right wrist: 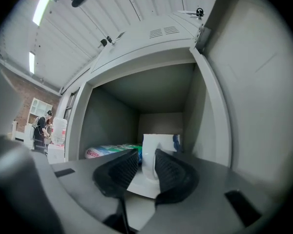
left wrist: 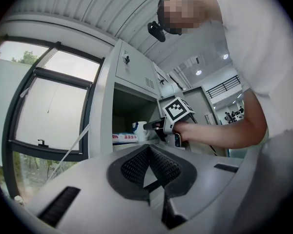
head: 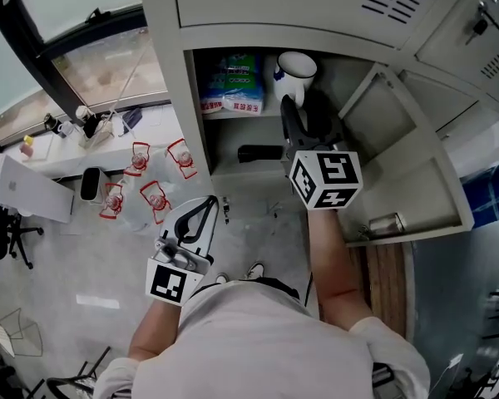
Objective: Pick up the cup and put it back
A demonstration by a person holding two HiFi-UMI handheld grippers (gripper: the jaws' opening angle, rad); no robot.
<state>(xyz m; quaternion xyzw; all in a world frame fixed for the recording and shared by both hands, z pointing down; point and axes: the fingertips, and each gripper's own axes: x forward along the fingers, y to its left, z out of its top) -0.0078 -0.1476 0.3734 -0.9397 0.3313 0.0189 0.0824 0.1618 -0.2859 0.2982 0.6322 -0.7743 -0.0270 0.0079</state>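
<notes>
Cup [right wrist: 161, 143] stands in locker [head: 173, 98] just beyond half-spread, empty right hand-held gripper [right wrist: 146, 156].
Best pulled straight back, level, so no jaw clips it; left hand-held gripper [left wrist: 147, 148] pressed together.

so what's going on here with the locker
A person holds a two-jaw gripper in each hand at an open grey metal locker. The right gripper points into it, jaws apart, in front of the white cup with a blue handle, which stands inside beside a green-and-white packet. The left gripper hangs low, shut and empty.
</notes>
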